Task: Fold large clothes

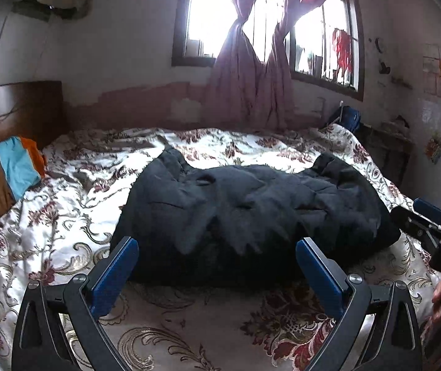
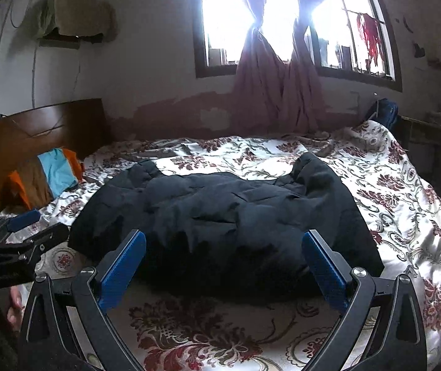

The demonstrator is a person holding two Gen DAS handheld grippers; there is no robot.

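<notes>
Left wrist view shows the left gripper (image 1: 217, 262) spread wide and empty; the right gripper (image 2: 223, 256) is likewise agape, holding nothing. Both hover just short of the black padded jacket (image 1: 251, 213), which lies bunched in the middle of the floral bedspread (image 1: 65, 232). The risk, I judge — thick, slippery quilting could slide from a shallow pinch, or the claws could snag the bedspread too.
</notes>
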